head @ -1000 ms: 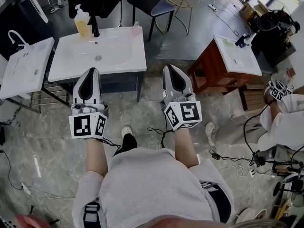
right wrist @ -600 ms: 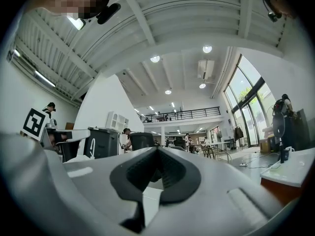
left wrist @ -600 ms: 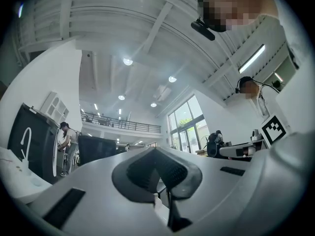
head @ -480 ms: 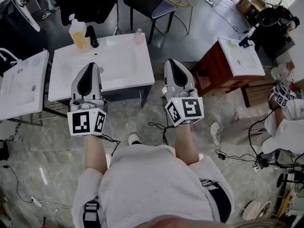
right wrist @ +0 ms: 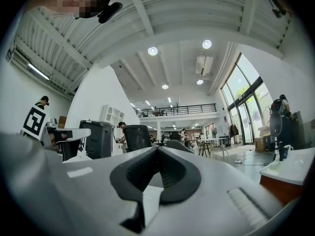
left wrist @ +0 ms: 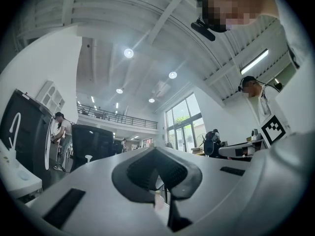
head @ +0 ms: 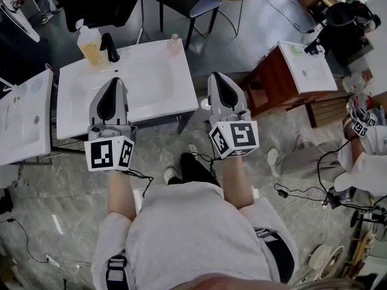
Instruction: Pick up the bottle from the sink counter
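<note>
Small, pale pink translucent bottle (head: 175, 43) is shown upright at the far edge of the white rectangular sink counter (head: 154, 71), well apart from the left gripper (head: 113, 81) and right gripper (head: 219, 77), whose jaws are pressed together, empty.

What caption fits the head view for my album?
Left gripper and right gripper, both shut, near the white sink counter with the small pink bottle.
</note>
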